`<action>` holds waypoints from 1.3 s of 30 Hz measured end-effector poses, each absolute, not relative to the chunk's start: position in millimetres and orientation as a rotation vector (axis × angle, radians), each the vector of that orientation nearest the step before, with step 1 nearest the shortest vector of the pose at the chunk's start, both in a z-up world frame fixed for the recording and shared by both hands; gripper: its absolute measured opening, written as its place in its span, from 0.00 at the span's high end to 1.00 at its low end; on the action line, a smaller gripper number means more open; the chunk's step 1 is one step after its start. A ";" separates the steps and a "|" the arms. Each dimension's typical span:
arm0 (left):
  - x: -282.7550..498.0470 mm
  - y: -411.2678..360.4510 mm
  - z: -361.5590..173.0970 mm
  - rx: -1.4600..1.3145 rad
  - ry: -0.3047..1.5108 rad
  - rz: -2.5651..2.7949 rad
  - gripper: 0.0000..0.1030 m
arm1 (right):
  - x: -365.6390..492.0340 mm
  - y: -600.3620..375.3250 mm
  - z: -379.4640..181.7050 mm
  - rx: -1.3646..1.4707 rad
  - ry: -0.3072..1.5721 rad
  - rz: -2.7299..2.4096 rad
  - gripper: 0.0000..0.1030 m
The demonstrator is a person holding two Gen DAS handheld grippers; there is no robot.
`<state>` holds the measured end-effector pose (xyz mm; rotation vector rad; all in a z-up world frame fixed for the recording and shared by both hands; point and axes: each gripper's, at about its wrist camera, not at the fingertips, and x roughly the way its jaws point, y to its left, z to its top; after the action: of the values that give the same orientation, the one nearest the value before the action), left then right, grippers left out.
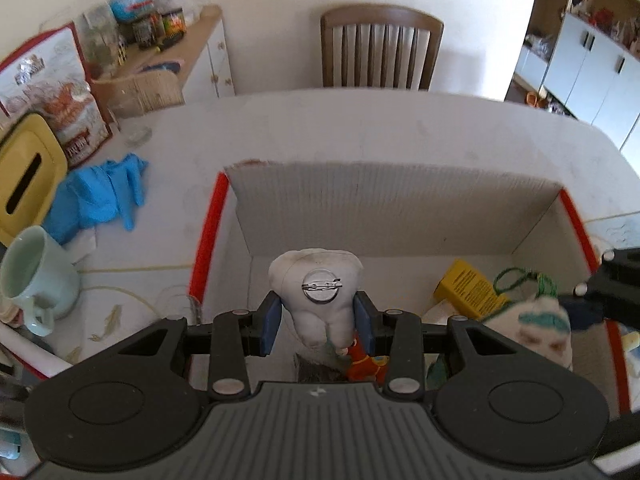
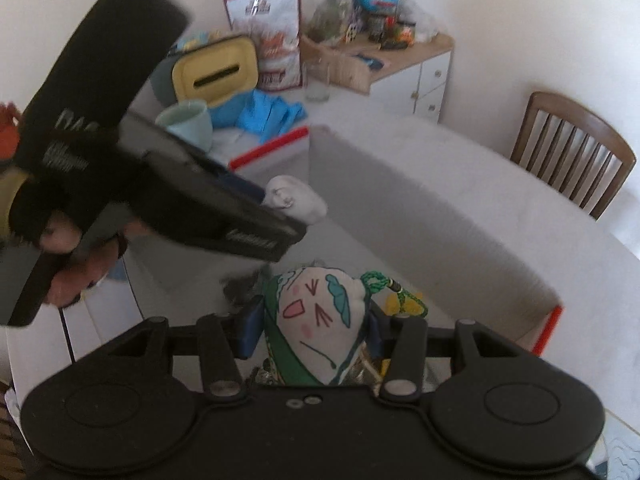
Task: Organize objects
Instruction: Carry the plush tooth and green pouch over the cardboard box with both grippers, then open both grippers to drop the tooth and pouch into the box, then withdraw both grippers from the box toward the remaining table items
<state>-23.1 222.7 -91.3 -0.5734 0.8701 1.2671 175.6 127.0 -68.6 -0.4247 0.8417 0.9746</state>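
My left gripper is shut on a white tooth-shaped plush with a metal pin on its back, held over the open cardboard box. My right gripper is shut on a white plush with a drawn face and green trim, also over the box. The left gripper and its tooth plush show at the left of the right wrist view. The face plush shows at the right of the left wrist view. A yellow packet and a red toy lie in the box.
On the white table left of the box lie blue gloves, a pale green mug, a yellow tissue box and a printed bag. A wooden chair stands behind the table, a cluttered side cabinet at far left.
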 end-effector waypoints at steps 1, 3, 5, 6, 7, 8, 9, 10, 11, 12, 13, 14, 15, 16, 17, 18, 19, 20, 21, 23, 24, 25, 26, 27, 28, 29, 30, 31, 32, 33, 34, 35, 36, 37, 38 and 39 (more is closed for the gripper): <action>-22.4 224.4 -94.9 -0.581 0.878 1.261 0.63 | 174.1 128.5 -72.7 -0.434 0.853 0.977 0.53; -21.8 227.6 -100.8 -0.587 0.893 1.253 0.63 | 171.1 131.7 -78.3 -0.448 0.861 0.979 0.53; -21.0 230.0 -106.8 -0.600 0.907 1.247 0.63 | 169.1 135.7 -82.3 -0.459 0.867 0.978 0.53; -21.1 231.1 -109.6 -0.610 0.913 1.245 0.63 | 168.4 136.7 -83.9 -0.462 0.870 0.974 0.53; -21.8 232.2 -111.7 -0.622 0.915 1.248 0.63 | 167.7 138.8 -86.1 -0.466 0.871 0.965 0.53; -22.7 232.8 -113.2 -0.634 0.912 1.245 0.63 | 167.2 140.2 -88.0 -0.471 0.870 0.952 0.52; -24.0 234.1 -115.2 -0.651 0.912 1.240 0.63 | 166.8 141.7 -89.8 -0.477 0.867 0.940 0.52; -24.8 235.5 -117.1 -0.661 0.915 1.241 0.63 | 166.8 142.4 -92.2 -0.487 0.868 0.934 0.52; -26.1 236.9 -119.0 -0.666 0.919 1.245 0.63 | 166.7 143.1 -93.9 -0.494 0.870 0.932 0.52; -26.7 237.9 -121.1 -0.673 0.926 1.244 0.62 | 165.8 143.8 -95.4 -0.500 0.873 0.929 0.52; -26.6 238.2 -121.9 -0.681 0.930 1.243 0.62 | 166.3 143.6 -96.4 -0.503 0.876 0.927 0.51; -27.2 238.6 -123.4 -0.689 0.932 1.243 0.62 | 165.7 143.3 -96.8 -0.505 0.877 0.927 0.49; -27.9 239.2 -124.8 -0.696 0.933 1.239 0.62 | 166.4 143.1 -96.7 -0.507 0.876 0.926 0.48; -28.6 239.5 -126.1 -0.704 0.932 1.237 0.62 | 166.5 143.0 -96.4 -0.506 0.877 0.923 0.47; -29.2 239.8 -127.0 -0.710 0.931 1.235 0.62 | 167.0 142.5 -96.4 -0.503 0.880 0.922 0.44; -29.3 240.0 -127.2 -0.711 0.929 1.235 0.62 | 167.5 141.6 -95.7 -0.496 0.882 0.921 0.43; -29.1 240.1 -127.0 -0.712 0.928 1.236 0.62 | 168.6 140.7 -95.0 -0.490 0.883 0.920 0.40; -29.0 240.1 -126.8 -0.713 0.925 1.235 0.62 | 169.7 139.7 -94.6 -0.487 0.886 0.920 0.38; -28.8 240.4 -127.0 -0.715 0.926 1.235 0.62 | 170.0 138.6 -94.1 -0.486 0.891 0.921 0.36; -28.5 240.7 -126.9 -0.717 0.924 1.239 0.61 | 170.3 135.5 -91.8 -0.484 0.892 0.923 0.32; -29.4 242.0 -127.2 -0.719 0.922 1.239 0.61 | 171.2 134.4 -90.6 -0.480 0.890 0.921 0.32; -29.6 241.5 -126.9 -0.719 0.920 1.241 0.61 | 172.3 131.9 -88.9 -0.470 0.893 0.918 0.31; -29.8 241.7 -127.0 -0.719 0.918 1.242 0.60 | 173.9 130.1 -86.9 -0.457 0.896 0.918 0.30; -29.7 241.1 -126.8 -0.720 0.917 1.240 0.59 | 175.2 127.4 -84.4 -0.442 0.898 0.920 0.30; -28.8 240.5 -126.6 -0.718 0.917 1.240 0.57 | 176.4 125.0 -82.0 -0.428 0.899 0.921 0.29; -27.9 240.2 -126.2 -0.712 0.918 1.239 0.55 | 177.1 122.3 -79.5 -0.418 0.898 0.921 0.29; -27.1 239.0 -125.8 -0.706 0.919 1.239 0.53 | 177.5 119.2 -77.1 -0.410 0.895 0.920 0.29; -25.6 237.5 -124.9 -0.698 0.919 1.238 0.50 | 178.1 116.0 -74.9 -0.402 0.893 0.918 0.29; -24.5 236.2 -124.1 -0.692 0.917 1.236 0.47 | 179.3 113.0 -72.4 -0.390 0.893 0.917 0.29; -23.4 234.6 -122.8 -0.685 0.915 1.236 0.45 | 179.9 109.7 -70.3 -0.379 0.893 0.916 0.29; -22.1 232.7 -121.1 -0.675 0.914 1.238 0.43 | 180.8 105.2 -67.7 -0.368 0.893 0.913 0.28; -20.9 231.0 -119.5 -0.667 0.912 1.239 0.42 | 181.2 101.8 -65.5 -0.360 0.892 0.910 0.28; -19.8 229.1 -117.7 -0.660 0.910 1.238 0.42 | 181.4 98.2 -63.1 -0.349 0.892 0.907 0.28; -18.8 227.2 -115.6 -0.654 0.907 1.237 0.42 | 181.3 94.2 -60.4 -0.337 0.890 0.904 0.28; -17.8 225.2 -113.4 -0.649 0.904 1.237 0.42 | 181.3 90.0 -57.3 -0.325 0.889 0.903 0.28; -16.9 223.0 -111.0 -0.644 0.900 1.238 0.42 | 181.2 86.2 -54.6 -0.314 0.886 0.902 0.28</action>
<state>-16.9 223.0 -111.0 -0.6439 0.8998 1.2378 181.2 86.2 -54.6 -0.3142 0.8863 0.9018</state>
